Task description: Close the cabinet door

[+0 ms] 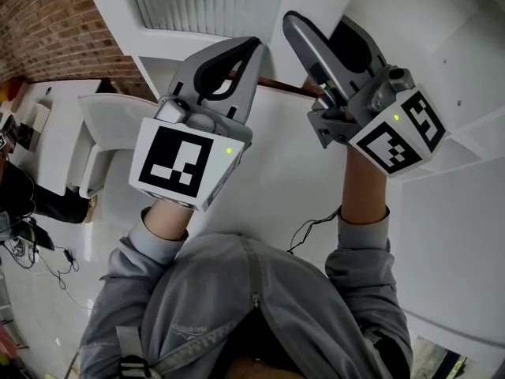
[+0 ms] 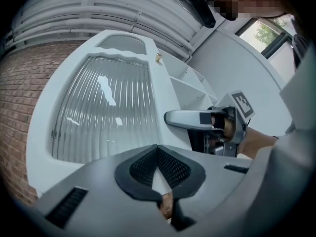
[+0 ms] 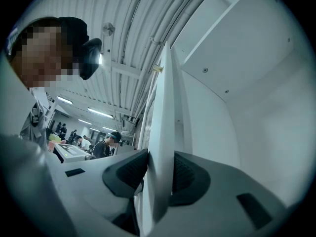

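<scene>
Though ajar — door between right jaws

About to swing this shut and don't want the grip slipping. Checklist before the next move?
1. Right tool gripping cabinet door edge: ok, jaws clamped on it.
2. Left tool empty: ok, jaws together on nothing.
3. Left tool off the glass panel: cannot tell.
4. Cabinet door open, needs closing: ok, shelves exposed.
5. Closing path free of obstructions: cannot tell, the gap at the cabinet is only partly in view.
</scene>
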Motion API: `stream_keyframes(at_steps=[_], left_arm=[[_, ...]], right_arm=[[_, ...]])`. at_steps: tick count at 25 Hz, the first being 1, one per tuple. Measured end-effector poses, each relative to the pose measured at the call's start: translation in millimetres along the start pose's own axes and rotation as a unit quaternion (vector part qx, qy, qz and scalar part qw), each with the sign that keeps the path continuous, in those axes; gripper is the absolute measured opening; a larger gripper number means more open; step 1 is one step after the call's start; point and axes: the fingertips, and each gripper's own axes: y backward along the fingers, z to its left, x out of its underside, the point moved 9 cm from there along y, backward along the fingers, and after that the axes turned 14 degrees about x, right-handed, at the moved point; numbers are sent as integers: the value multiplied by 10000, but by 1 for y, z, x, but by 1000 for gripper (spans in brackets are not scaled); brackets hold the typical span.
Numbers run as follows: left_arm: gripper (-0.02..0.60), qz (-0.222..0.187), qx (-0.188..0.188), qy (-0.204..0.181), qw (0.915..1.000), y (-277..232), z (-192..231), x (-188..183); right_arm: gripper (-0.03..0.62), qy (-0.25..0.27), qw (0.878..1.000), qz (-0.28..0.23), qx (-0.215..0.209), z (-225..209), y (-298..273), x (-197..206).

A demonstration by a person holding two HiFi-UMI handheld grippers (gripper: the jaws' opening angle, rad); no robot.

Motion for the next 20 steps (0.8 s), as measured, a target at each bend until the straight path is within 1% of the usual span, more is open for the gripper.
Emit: stream_keyframes(at_steps=[6, 11, 20], left_arm=[[6, -79, 64, 25, 9999, -3, 6, -2], [6, -105, 100, -3, 9999, -5, 4, 0], [6, -95, 219, 5, 9997, -7, 14, 0]], right_arm=[[137, -152, 9999, 76, 8, 1, -3, -4], [156, -160, 9990, -26, 419, 0, 7, -2], [156, -3, 9948, -86, 1019, -3, 18, -4]])
